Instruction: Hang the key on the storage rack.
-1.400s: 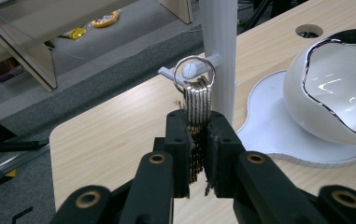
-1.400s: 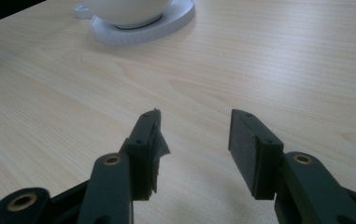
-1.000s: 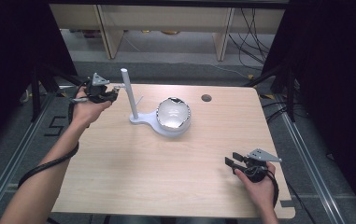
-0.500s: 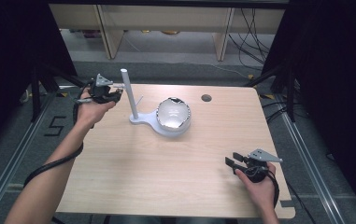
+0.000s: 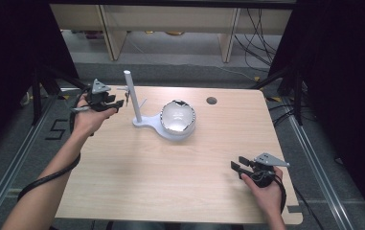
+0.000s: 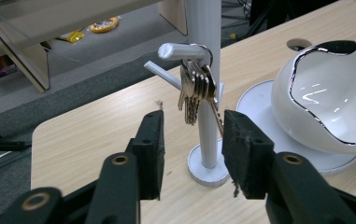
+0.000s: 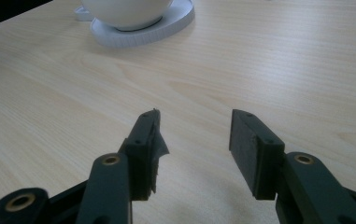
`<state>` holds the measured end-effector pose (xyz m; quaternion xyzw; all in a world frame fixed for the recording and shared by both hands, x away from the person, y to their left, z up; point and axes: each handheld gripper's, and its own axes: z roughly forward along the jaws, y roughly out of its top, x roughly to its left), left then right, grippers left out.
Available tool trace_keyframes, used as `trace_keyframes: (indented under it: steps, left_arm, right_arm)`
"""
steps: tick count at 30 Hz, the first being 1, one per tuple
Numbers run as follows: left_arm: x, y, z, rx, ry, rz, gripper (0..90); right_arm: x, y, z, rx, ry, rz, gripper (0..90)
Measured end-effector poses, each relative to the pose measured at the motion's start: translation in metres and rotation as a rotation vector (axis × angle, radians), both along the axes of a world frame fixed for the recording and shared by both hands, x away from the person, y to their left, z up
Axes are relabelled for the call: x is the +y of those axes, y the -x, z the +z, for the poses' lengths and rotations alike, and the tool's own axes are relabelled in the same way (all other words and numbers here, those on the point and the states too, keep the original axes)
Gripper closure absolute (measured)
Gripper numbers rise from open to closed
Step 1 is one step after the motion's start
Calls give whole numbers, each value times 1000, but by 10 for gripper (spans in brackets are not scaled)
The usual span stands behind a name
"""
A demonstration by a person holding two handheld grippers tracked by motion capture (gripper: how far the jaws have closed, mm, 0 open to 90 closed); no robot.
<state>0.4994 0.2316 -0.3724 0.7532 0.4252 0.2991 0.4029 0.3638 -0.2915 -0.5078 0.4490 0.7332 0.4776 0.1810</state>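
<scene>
Wooden table (image 5: 137, 182), far-left corner: bunch of keys (image 6: 195, 91) hung on white stand (image 6: 204, 70) peg, approached by released left gripper (image 6: 192, 140); closing on keys judged next; right gripper (image 7: 194, 149) released near-right edge.

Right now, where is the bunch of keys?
The bunch of keys hangs from a peg on the white stand's post, far-left on the table, just ahead of the open left gripper and left of the white bowl.
</scene>
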Motion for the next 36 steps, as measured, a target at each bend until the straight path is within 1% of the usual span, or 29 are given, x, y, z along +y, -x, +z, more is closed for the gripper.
trace_keyframes:
  steps: [1, 2, 4, 5, 6, 7, 8, 10, 11, 12, 13, 14, 15, 17, 19, 21, 22, 23, 24, 25, 26, 29, 30, 31, 32, 33, 34, 35, 36]
  left_arm:
    - [3, 5, 0, -4, -6, 0, 545]
    - [3, 5, 0, -4, -6, 0, 535]
    - [5, 11, -3, -20, 27, 2, 505]
    - [5, 13, -3, -21, 38, 6, 505]
    - [7, 16, -4, -28, 46, 3, 497]
    - [9, 21, -5, -35, 59, 5, 475]
    - [10, 24, -6, -41, 61, 4, 466]
    - [12, 31, -9, -41, 89, 8, 458]
    - [12, 31, -9, -41, 89, 8, 452]
    - [13, 36, -12, -48, 98, 6, 452]
    - [14, 41, -15, -51, 109, 9, 440]
    - [14, 43, -17, -53, 115, 10, 436]
    - [15, 48, -20, -55, 121, 7, 433]
    - [17, 54, -24, -60, 124, 8, 429]
    - [18, 61, -29, -69, 132, 11, 426]
    - [19, 64, -31, -74, 137, 12, 425]
    - [20, 69, -34, -77, 141, 19, 424]
    - [21, 74, -39, -84, 152, 25, 421]
    - [21, 74, -39, -84, 152, 25, 419]
    - [22, 78, -42, -87, 161, 24, 419]
    - [22, 83, -46, -82, 157, 25, 414]
    - [23, 94, -56, -83, 170, 27, 410]
    - [24, 101, -64, -82, 178, 36, 408]
    - [24, 101, -64, -82, 178, 36, 408]
    - [24, 104, -69, -83, 181, 41, 408]
    - [24, 110, -79, -78, 188, 49, 408]
    - [24, 114, -85, -77, 194, 51, 408]
    - [25, 117, -91, -78, 201, 52, 407]
    - [26, 121, -97, -76, 207, 63, 406]
  right_arm:
    - [-1, 0, 1, -3, 7, 1, 540]
    - [-1, 0, 1, -3, 7, 1, 540]
    - [-1, 0, 0, -5, 9, 2, 540]
    - [-1, 0, 0, -5, 9, 2, 540]
    - [1, 2, 1, 25, -23, -7, 539]
    - [2, 2, 0, 26, -37, -9, 539]
    - [2, 2, 0, 26, -39, -10, 539]
    - [2, 2, 0, 25, -40, -13, 538]
    - [2, 2, 0, 25, -40, -13, 538]
    - [2, 2, 0, 28, -43, -10, 538]
    - [2, 2, -1, 16, -39, -11, 537]
    - [3, 2, 0, 26, -40, -13, 536]
    - [1, 0, 0, 1, -28, 6, 536]
    - [1, 0, 0, -2, -25, 6, 534]
    - [0, 1, 0, 7, -10, -6, 532]
    - [0, 1, 0, 0, -11, -4, 532]
    - [0, 2, 1, 17, -21, -12, 531]
    - [0, 2, 1, 16, -20, -10, 530]
    - [0, 2, 1, 16, -20, -10, 530]
    - [0, 1, 1, 6, -16, -3, 529]
    - [0, 1, 1, 4, -18, -2, 528]
    - [0, 2, 1, 6, -18, -3, 526]
    - [2, 3, 1, 29, -30, -16, 524]
    - [2, 3, 1, 29, -30, -16, 524]
    - [2, 3, 1, 26, -26, -16, 522]
    - [2, 3, 1, 22, -25, -15, 521]
    - [2, 3, 2, 24, -22, -17, 521]
    - [2, 2, 1, 8, -14, -18, 520]
    - [2, 2, 1, 7, -16, -19, 519]
